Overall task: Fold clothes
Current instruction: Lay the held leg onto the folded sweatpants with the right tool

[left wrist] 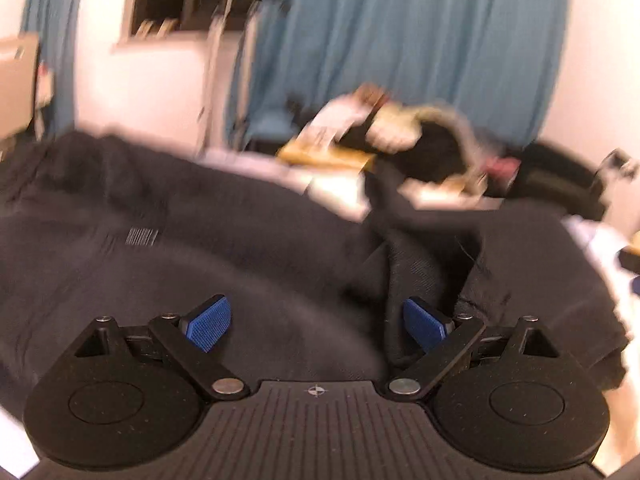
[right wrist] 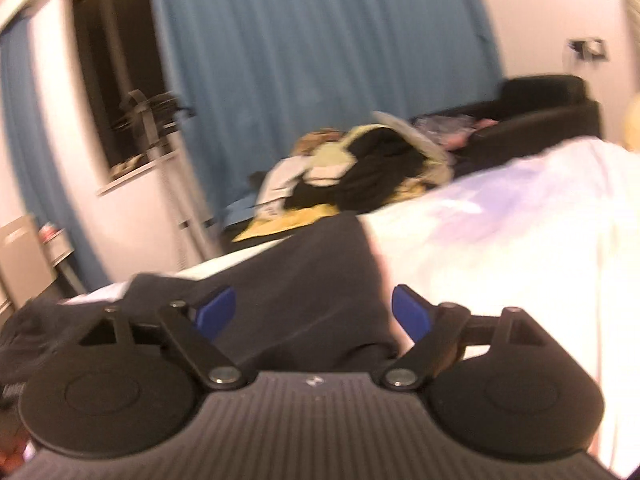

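Both sets of jaws stand spread wide with nothing between their blue pads. Left gripper (left wrist: 316, 322) hangs low over a dark garment (left wrist: 168, 248), which lies spread and rumpled on the white bed (left wrist: 596, 240). Right gripper (right wrist: 313, 312) sits over the garment's (right wrist: 316, 276) edge, the bare sheet (right wrist: 500, 248) to its right. Beyond lies a heap of clothes (right wrist: 360, 168), a black chair (right wrist: 552, 108), and a blue curtain (right wrist: 312, 60). Both views are blurred.
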`<state>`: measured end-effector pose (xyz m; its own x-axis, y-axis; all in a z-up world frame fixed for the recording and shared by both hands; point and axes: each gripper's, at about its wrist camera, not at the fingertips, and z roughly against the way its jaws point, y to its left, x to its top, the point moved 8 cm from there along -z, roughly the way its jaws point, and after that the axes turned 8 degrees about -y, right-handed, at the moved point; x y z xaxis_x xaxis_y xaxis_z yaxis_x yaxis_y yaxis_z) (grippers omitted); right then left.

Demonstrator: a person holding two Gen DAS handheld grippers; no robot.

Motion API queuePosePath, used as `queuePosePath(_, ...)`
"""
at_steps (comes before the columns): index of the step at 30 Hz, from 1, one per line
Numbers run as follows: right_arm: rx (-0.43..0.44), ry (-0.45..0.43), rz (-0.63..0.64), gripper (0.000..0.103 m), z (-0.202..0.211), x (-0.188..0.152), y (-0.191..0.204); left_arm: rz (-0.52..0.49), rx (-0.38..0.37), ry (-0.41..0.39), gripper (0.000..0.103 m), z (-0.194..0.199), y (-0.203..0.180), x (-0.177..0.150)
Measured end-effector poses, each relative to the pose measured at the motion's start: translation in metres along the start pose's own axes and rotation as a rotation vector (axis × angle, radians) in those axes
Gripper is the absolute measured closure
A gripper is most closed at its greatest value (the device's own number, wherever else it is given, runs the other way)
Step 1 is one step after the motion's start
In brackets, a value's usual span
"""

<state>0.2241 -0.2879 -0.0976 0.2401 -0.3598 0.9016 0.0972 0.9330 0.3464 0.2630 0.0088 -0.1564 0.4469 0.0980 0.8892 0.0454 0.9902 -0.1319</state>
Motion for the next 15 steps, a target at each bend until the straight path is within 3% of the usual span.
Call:
queuePosePath(2, -0.03, 0.012, -0.076, 0.017, -0.008, -0.008, -0.018, -0.024, 0.012, 0.02, 0.008, -0.003, 0.003, -0.008)
queuePosePath(6, 0.0, 0.113, -0.277, 0.017, -0.024, -0.038, -0.038, -0.079, 0.018, 0.013, 0.008, -0.003, 0.0, -0.014)
queuePosePath(13, 0.052, 0.16, -0.392, 0.014, -0.032, -0.047, -0.039, -0.064, 0.012, 0.012, 0.008, 0.004, 0.003, -0.013)
queuePosePath(15, 0.125, 0.105, -0.392, 0.015, -0.025, -0.037, -0.027, -0.053, 0.014, 0.007, 0.008, 0.005, 0.005, -0.01)
